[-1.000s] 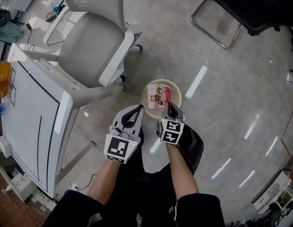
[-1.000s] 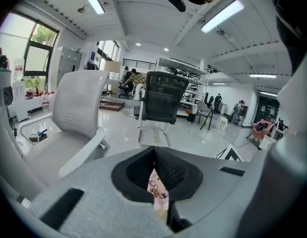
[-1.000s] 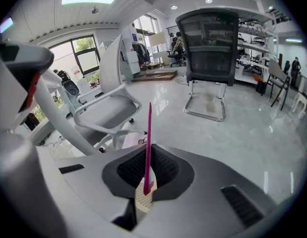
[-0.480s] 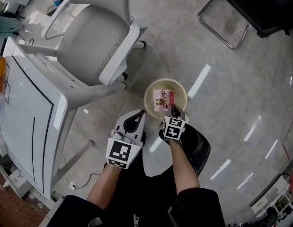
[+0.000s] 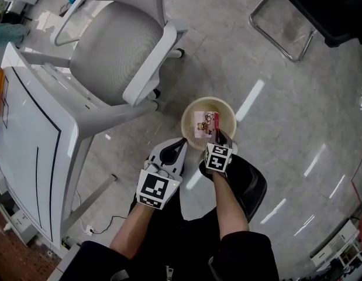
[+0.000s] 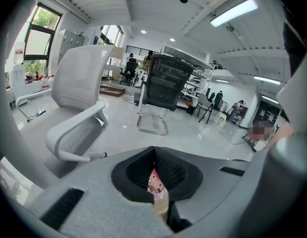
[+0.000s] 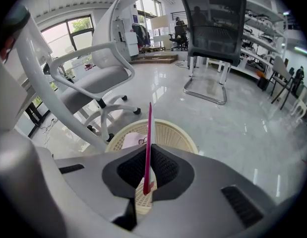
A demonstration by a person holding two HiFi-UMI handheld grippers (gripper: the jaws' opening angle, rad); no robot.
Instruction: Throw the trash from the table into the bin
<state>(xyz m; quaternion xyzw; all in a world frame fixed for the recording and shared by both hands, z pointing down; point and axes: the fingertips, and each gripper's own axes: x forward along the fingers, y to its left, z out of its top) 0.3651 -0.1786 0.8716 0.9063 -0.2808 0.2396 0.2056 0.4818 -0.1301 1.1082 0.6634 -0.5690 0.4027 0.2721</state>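
A round cream basket bin (image 5: 189, 113) stands on the floor by my knees. A pink and white packet with a bear print (image 5: 203, 123) shows inside its rim. My right gripper (image 5: 218, 136) hangs over the bin's near edge, shut on a thin pink wrapper (image 7: 148, 143) that I see edge-on, standing up from the jaws above the bin (image 7: 175, 135). My left gripper (image 5: 176, 150) is beside the bin's left side, shut with nothing in it. Through the gap behind its tips the bear-print packet (image 6: 154, 181) shows.
A grey office chair (image 5: 116, 51) and a white table (image 5: 28, 151) stand to the left. A black cantilever chair (image 5: 297, 16) is at the far right. Glossy grey floor lies around the bin. A cable (image 5: 104, 224) runs near the table leg.
Both grippers have sunk lower toward the bin, the right one still shut on the pink wrapper. The head view has shifted slightly, so the bin sits a little further right.
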